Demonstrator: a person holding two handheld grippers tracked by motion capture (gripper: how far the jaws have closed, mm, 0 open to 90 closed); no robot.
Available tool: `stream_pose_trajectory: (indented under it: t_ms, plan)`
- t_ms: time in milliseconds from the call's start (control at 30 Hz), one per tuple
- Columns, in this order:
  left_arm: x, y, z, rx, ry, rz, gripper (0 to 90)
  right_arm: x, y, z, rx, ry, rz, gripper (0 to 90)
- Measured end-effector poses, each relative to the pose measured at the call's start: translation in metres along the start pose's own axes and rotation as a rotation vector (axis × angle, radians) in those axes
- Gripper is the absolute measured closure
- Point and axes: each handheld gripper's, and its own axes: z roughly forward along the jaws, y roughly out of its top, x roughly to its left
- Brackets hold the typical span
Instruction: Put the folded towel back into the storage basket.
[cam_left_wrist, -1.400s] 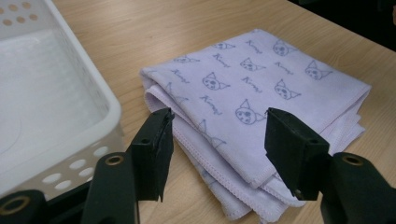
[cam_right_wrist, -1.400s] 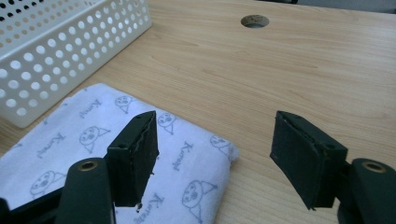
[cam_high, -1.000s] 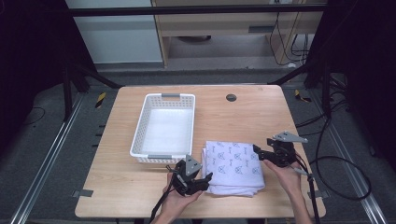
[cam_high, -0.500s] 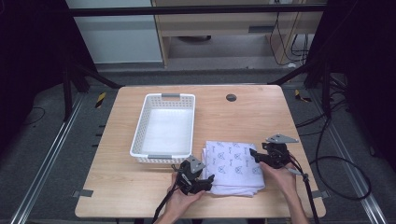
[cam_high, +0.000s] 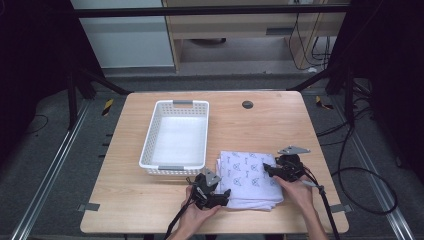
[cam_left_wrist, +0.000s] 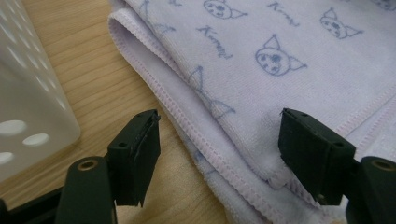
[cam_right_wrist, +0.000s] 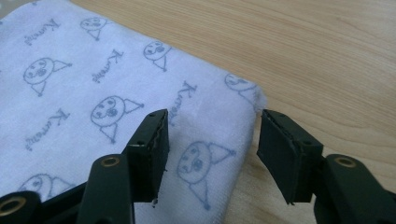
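**Towel between two open grippers**

Towel (cam_high: 250, 177) first: we see it folded, pale lilac with a printed cartoon-face pattern, lying flat on the wooden table (cam_high: 280, 125) in the lower middle of the high view, just right of the white basket (cam_high: 175, 135). The basket has perforated walls and sits left of centre in the frame.

We find the left gripper (cam_high: 212, 194) at the lower left corner of the towel, held by the left hand (cam_high: 192, 217) rising from the bottom edge. In the left gripper view its jaws stand wide apart, one over bare wood at the lower left of the frame, the other at the lower right over the cloth, with the stitched, layered edges of the towel (cam_left_wrist: 261, 79) running between them. They grip nothing. The basket wall (cam_left_wrist: 28, 93) fills the left of that frame.

We see the right gripper (cam_high: 280, 169) at the towel's right edge, held by the right hand (cam_high: 300, 192). In the right gripper view its jaws are also open and straddle the folded corner of the towel (cam_right_wrist: 93, 102), one above the cloth and one above the wood, not closed on it.
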Motion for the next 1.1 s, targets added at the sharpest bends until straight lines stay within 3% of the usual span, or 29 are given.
stream_pose_trajectory:
  t_ms: [167, 367, 500, 767, 1100]
  plan:
    - [0.0011, -0.0008, 0.002, 0.005, -0.012, -0.012, 29.6, 0.0004, -0.0002, 0.0021, 0.011, 0.009, 0.015, 45.8]
    - [0.0067, -0.0008, 0.005, 0.02, -0.055, -0.057, 30.2, -0.0027, -0.0012, 0.0053, 0.03, 0.033, 0.05, 47.6]
    - [0.0061, -0.0004, 0.0052, 0.024, -0.058, -0.046, 30.7, -0.0054, -0.0023, 0.0068, 0.029, 0.051, 0.075, 49.0]
    - [0.0042, 0.0001, 0.0042, 0.027, -0.091, -0.053, 42.6, -0.004, -0.0023, 0.0069, 0.035, 0.072, 0.107, 57.0]
    - [0.0026, 0.003, 0.0035, 0.044, -0.121, -0.056, 58.6, -0.0002, -0.0008, 0.0065, 0.04, 0.073, 0.103, 65.8]
